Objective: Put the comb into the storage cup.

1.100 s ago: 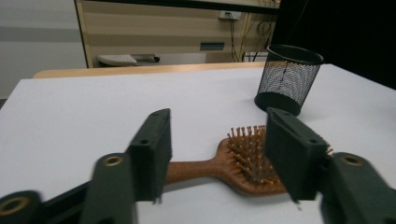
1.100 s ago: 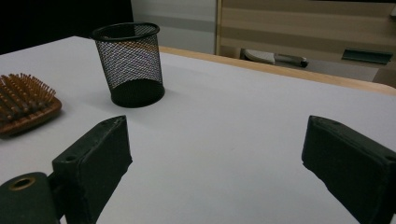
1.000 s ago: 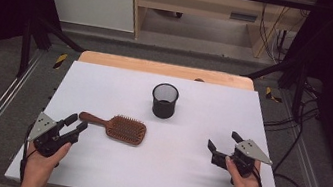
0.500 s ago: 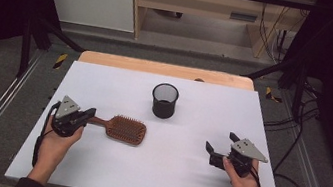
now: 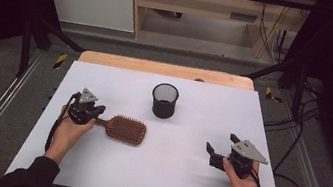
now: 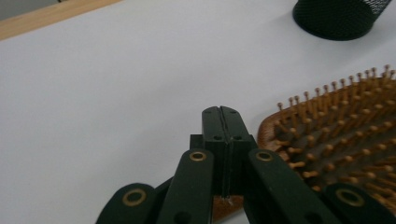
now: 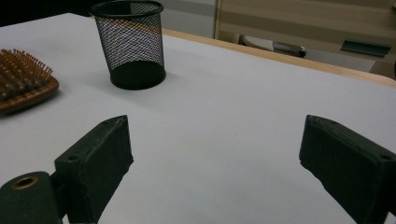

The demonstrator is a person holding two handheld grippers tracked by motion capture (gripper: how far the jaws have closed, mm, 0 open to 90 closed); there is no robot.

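Left tongs [image 5: 94,114]: at the table's left side, jaws pressed together in the left gripper view [image 6: 222,135], with a sliver of the brush's brown handle showing just under them; closed over the handle, gripping it.
Right tongs [image 5: 216,152]: low over the table at the right, held by the right hand [image 5: 241,184]; jaws stand wide apart with nothing between them [image 7: 210,154].
Hairbrush [image 5: 126,129]: wooden, lying flat on the table with bristles up, handle pointing left into the left tongs; its head lies just beside the closed jaws [image 6: 345,144].
Cup [image 5: 164,101]: black mesh, upright, near the table's middle, apart from the brush.
Table [image 5: 181,177]: white top, wooden far edge.
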